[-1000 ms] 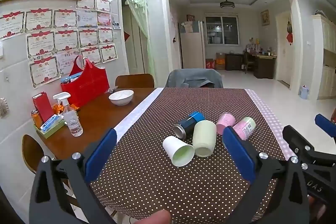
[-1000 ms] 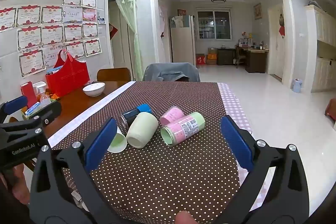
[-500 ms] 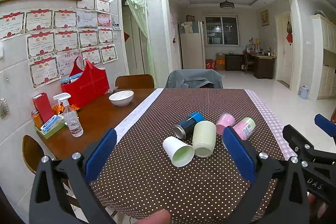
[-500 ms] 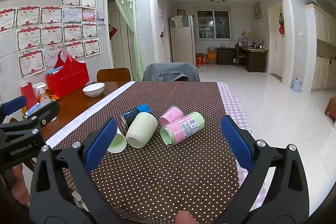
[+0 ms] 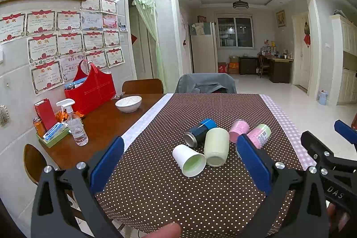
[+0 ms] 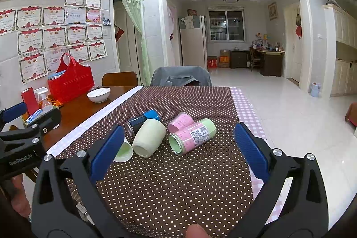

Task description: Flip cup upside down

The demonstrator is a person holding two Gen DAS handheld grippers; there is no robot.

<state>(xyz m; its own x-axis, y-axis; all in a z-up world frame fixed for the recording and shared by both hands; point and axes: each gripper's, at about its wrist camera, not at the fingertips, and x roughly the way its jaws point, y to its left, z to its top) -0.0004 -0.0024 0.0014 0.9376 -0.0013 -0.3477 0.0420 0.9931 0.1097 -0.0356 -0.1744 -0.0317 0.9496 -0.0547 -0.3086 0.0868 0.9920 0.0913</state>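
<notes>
White paper cup [image 5: 189, 160] lay on its side at frame centre on brown polka-dot tablecloth [image 5: 178, 193], touching pale green ceramic cup [image 5: 216, 146]. Left gripper [image 5: 179, 160] and right gripper [image 6: 176, 150] both spread wide, holding nothing, short of cups.

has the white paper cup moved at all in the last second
No. In the left wrist view the white paper cup lies on its side, its rim beside the pale green cup, at the same spot on the dotted tablecloth as a second ago.
</notes>
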